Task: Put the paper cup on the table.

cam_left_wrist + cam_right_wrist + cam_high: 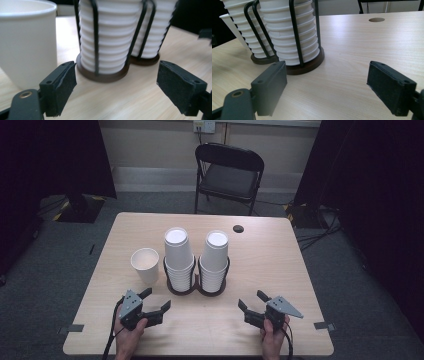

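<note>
Left claw (158, 301) is the near one for the loose cup (145, 265): the cup stands upright on the worktop (270, 265), just ahead of that claw and slightly to its left, mouth up, long axis vertical. In the left gripper view the cup (26, 42) sits at the left edge, just past the left pad (61, 87), so it's off the claw's centreline; what lies dead ahead between the jaws is the left stack (107, 37) in its wire holder.

Left claw: jaws apart, nothing between them, pads clear of the cup. Right claw (252, 304): jaws also apart and empty, low over the worktop, facing the right stack (292, 32); it's well apart from the loose cup, with both stacks in between.

The two stacks (178, 257) (215, 260) stand side by side in one double holder, touching at the base, just right of the cup.

My read: if the cup is the target, the left claw needs to swing left to bring the cup wall between the jaws, gripping across the side. Risk: the right jaw clips the holder's wire, since cup and holder stand close.
</note>
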`<state>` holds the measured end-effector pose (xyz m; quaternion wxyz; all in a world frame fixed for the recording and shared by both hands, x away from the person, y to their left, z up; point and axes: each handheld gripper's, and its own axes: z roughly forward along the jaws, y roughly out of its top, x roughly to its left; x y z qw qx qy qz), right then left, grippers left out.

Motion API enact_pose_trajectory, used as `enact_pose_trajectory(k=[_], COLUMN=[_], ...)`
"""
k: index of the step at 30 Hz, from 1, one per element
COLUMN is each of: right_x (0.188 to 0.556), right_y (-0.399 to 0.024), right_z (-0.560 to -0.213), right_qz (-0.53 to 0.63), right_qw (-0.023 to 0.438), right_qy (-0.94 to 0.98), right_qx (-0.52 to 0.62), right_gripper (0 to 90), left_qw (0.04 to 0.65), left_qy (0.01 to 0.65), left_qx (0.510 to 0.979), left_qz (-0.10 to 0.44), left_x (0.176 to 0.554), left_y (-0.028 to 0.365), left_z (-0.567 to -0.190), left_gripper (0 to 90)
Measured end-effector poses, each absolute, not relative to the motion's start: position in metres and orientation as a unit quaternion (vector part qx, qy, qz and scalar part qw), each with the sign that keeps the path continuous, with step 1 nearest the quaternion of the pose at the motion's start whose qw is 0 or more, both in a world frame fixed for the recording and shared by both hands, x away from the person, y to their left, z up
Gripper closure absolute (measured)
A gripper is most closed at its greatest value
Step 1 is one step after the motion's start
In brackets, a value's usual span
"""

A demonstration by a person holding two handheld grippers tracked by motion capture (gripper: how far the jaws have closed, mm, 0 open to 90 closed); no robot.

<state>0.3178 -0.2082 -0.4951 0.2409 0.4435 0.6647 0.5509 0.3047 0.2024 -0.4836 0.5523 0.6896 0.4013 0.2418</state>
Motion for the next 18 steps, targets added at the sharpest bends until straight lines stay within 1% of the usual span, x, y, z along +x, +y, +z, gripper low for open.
enact_pose_trajectory(k=[2, 6, 9, 15, 18], right_x=[0.318, 0.317, 0.318, 0.318, 0.319], right_y=[-0.208, -0.207, -0.207, -0.208, -0.207], right_z=[-0.495, -0.495, -0.495, -0.495, -0.495], right_qz=[0.549, 0.546, 0.545, 0.550, 0.546], right_qw=[0.243, 0.244, 0.244, 0.238, 0.239], right_qy=[0.666, 0.669, 0.669, 0.668, 0.671], right_qx=[0.443, 0.441, 0.442, 0.441, 0.441], right_gripper=[15.7, 15.6, 15.6, 15.5, 15.4], left_qw=[0.554, 0.560, 0.553, 0.544, 0.552], left_qy=[0.402, 0.398, 0.396, 0.391, 0.386], left_qx=[0.686, 0.686, 0.692, 0.698, 0.690], left_qz=[0.247, 0.238, 0.243, 0.252, 0.264], left_x=[0.302, 0.303, 0.307, 0.306, 0.302], left_y=[0.196, 0.183, 0.176, 0.172, 0.173], left_z=[-0.484, -0.487, -0.491, -0.495, -0.496], left_gripper=[16.7, 17.0, 16.8, 15.7, 15.7])
